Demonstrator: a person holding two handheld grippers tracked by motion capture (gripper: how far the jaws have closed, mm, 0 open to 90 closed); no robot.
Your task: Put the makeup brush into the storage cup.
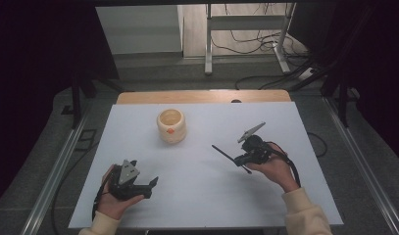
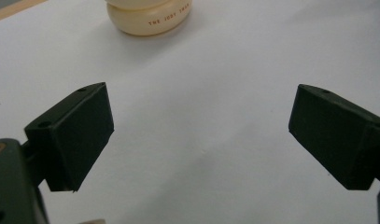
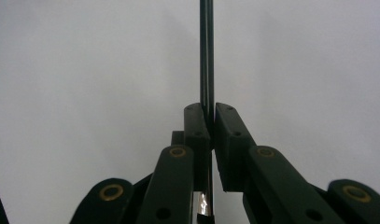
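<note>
1. High view: the right gripper (image 1: 238, 157) carries a thin black rod (image 1: 225, 155) above the bench (image 1: 207, 196); the cream jar (image 1: 171, 126) stands far left of it, nothing in it yet.
2. Left gripper view: the left gripper (image 2: 201, 121) has its jaws spread, empty, aimed at the jar.
3. Right gripper view: jaws pinch the rod.

High view: fixed above the person's side, looking forward and down over the whole white surface (image 1: 202, 196).
Left tool view: low, close, facing the cream jar (image 2: 149, 18).
Right tool view: close along its jaws.
Shared: jar (image 1: 171, 126), surface.
</note>
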